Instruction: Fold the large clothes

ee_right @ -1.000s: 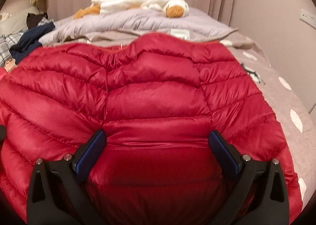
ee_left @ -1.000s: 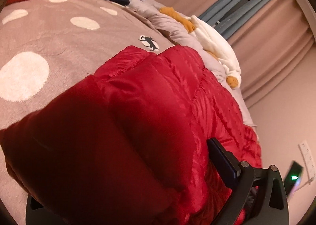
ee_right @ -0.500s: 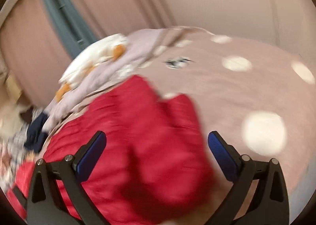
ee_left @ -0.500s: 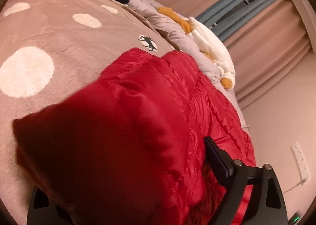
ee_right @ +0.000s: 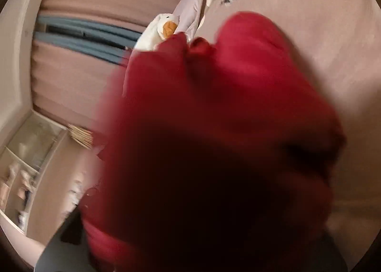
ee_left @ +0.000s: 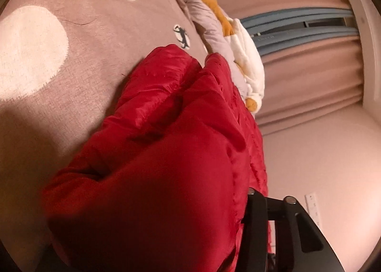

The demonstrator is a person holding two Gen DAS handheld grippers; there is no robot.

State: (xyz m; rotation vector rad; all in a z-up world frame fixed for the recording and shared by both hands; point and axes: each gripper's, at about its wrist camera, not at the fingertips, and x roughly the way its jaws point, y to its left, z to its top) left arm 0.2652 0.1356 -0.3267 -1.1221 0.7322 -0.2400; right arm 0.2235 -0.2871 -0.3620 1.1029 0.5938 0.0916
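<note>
Now your left tongs [ee_left: 195, 236] are almost fully buried under the red down jacket [ee_left: 171, 152]. Only the right black finger [ee_left: 256, 229] shows, and the puffy cloth presses against its inner side; the other finger is hidden below the fabric. So I cannot tell whether these tongs are apart or pinched on the cloth.

From the left wrist view, the jacket rises directly in front of the lens and runs away from you as a long red ridge. It lies on the bed, on the brown blanket with pale dots [ee_left: 71, 62]. Its far end stops just beside a small dark animal print [ee_left: 182, 34] on that blanket. Along the right edge of the jacket lies a grey quilt [ee_left: 209, 26], and on the quilt rests a white and orange plush duck [ee_left: 247, 57]. Behind them hang pink curtains [ee_left: 309, 76] with a blue-grey band.

In the right wrist view the picture is blurred. The red down jacket [ee_right: 226, 129] fills the middle and the lower part, very close to the lens, and it covers the place where your right tongs [ee_right: 190, 243] should be. Only a dark piece of the frame shows at the lower left. I cannot tell how these tongs stand either. Above the jacket you see the plush duck [ee_right: 162, 31], the grey quilt [ee_right: 193, 12] and the blanket [ee_right: 309, 33].
</note>
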